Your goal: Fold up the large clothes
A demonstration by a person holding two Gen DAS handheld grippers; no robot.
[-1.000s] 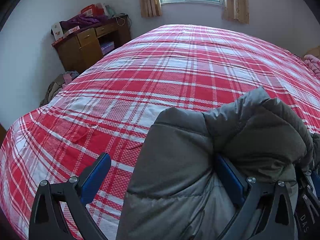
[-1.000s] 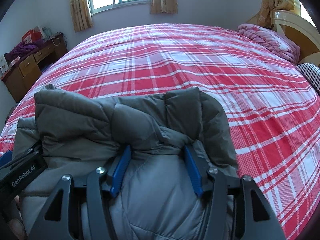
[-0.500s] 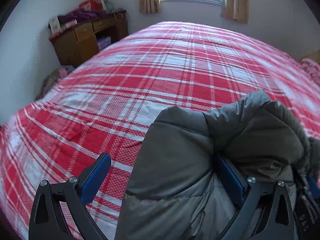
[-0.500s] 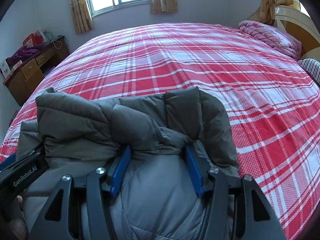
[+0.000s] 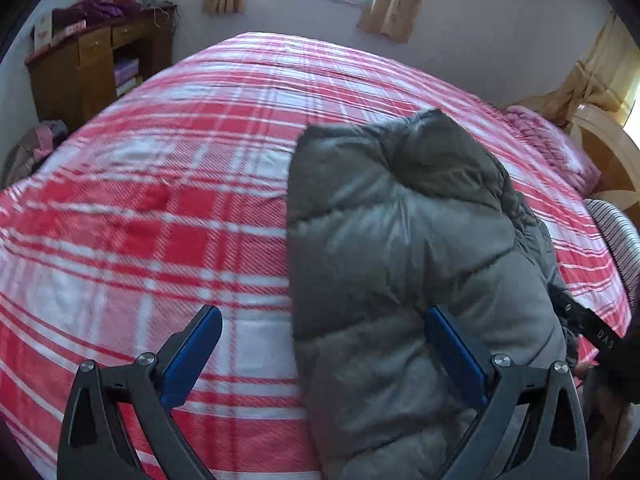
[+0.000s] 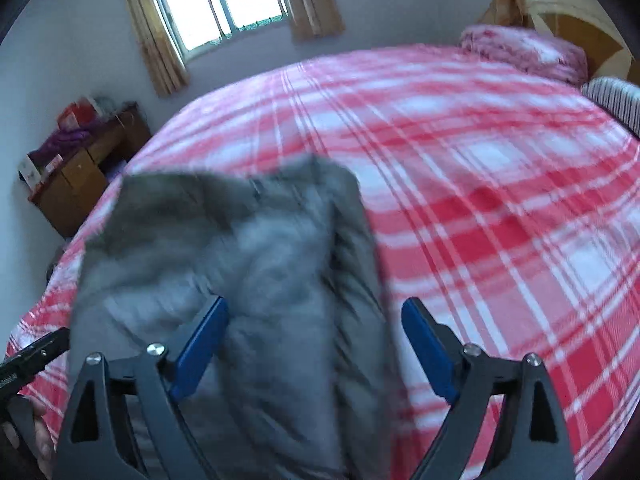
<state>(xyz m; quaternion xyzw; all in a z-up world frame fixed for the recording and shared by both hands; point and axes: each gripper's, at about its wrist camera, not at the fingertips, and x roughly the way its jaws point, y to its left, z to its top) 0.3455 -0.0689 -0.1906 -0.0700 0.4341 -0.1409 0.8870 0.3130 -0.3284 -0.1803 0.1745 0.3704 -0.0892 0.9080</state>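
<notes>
The wide red-and-white plaid bedspread (image 5: 168, 216) is left bare to the left of and beyond the folded grey padded jacket (image 5: 404, 264), so that stretch can be crossed freely, while the jacket itself bulks up as the one obstacle in the near middle. Passage toward the head of the bed is narrowed by a pink blanket (image 6: 524, 54), a striped pillow (image 6: 614, 100) and the wooden headboard (image 6: 576, 20). Off the far left corner the way is closed by a cluttered wooden desk (image 5: 92, 68), with the wall and curtained window (image 6: 218, 4) behind the bed.
</notes>
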